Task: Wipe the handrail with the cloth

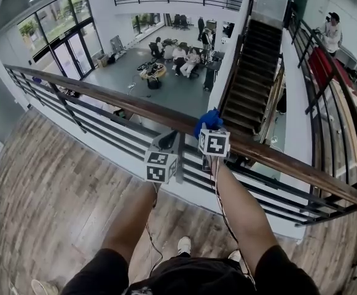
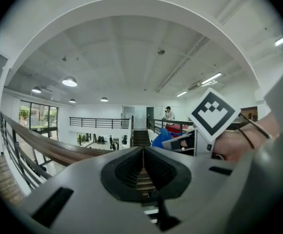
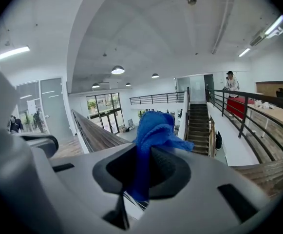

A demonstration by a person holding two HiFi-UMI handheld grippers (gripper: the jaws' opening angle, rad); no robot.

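Right gripper (image 1: 210,130) is clenched on the blue cloth (image 1: 208,120), which bunches out of its jaws. The cloth is already brought to the wooden handrail (image 1: 117,102) and seems to lie on its top, about the middle of the stretch I can see; real contact I cannot confirm. No mark on the wood shows which part was wiped, so I judge the wiping is at most in progress, with long lengths left and right still to cover. Left gripper (image 1: 168,137) is closed on nothing, just left of the cloth, at the rail.
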